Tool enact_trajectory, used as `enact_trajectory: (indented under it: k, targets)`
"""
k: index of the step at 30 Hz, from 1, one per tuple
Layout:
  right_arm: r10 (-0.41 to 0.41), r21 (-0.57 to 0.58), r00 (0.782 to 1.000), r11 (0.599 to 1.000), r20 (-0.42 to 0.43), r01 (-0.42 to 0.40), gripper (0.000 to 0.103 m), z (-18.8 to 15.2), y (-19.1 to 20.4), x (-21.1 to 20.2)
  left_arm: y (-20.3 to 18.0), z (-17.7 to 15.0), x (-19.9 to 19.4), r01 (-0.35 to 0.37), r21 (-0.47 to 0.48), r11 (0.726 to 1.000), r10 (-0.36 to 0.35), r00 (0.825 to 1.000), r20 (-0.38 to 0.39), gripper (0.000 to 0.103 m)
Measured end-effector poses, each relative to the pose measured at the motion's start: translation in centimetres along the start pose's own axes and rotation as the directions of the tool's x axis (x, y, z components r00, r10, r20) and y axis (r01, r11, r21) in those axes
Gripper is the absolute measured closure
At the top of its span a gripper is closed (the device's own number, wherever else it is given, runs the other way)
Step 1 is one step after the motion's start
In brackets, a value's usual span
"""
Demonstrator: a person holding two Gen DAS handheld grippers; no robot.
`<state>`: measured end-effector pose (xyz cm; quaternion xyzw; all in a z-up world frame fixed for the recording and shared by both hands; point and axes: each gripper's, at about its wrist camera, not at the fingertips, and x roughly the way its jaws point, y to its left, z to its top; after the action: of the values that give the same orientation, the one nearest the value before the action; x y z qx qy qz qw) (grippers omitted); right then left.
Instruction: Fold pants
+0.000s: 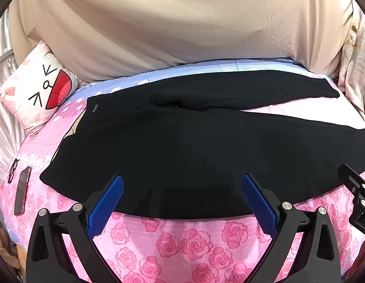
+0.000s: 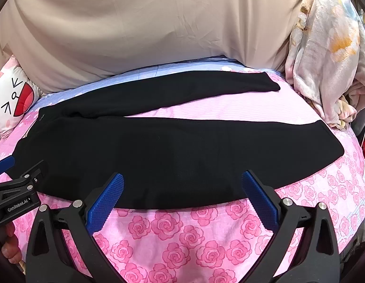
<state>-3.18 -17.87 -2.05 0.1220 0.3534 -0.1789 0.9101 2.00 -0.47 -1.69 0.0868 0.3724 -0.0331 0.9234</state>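
Spreading wide in the foreground of the left wrist view, the blue-padded fingers of the left gripper (image 1: 182, 184) are seen parted, with nothing held between them; the tips are poised over the near edge of the black pants (image 1: 182, 146). The same parted, empty stance is shown by the right gripper (image 2: 182, 181) in its own view, its tips likewise over the near edge of the pants (image 2: 173, 151). Each gripper is caught at the edge of the other's view: the right one at the right border of the left view, the left one at the left border of the right view, where bare fingers of the person's hand (image 2: 11, 247) are glimpsed below it.

The pants are laid flat on a pink rose-patterned bedspread (image 1: 177, 243), with the waistband toward the left and the two legs stretched toward the right, a wedge of bedspread being left visible between them. Left of the pants, a phone (image 1: 22, 191) and a pair of glasses (image 1: 13, 170) are seen lying on the bedspread. Farther back on the left, a cartoon-face pillow (image 1: 38, 89) is propped. On the far right, a crumpled floral blanket (image 2: 324, 54) is heaped. Behind everything, a beige sheet (image 1: 182, 23) is draped.
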Motion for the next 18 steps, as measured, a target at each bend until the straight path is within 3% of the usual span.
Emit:
enact_trajectory:
  k: [18]
  targets:
    - [-0.004,0.0,1.0,1.0,0.005,0.004,0.005,-0.18,0.15,-0.41,-0.11,-0.13,-0.28,-0.002,0.001,1.0,0.002,1.0,0.004,0.005]
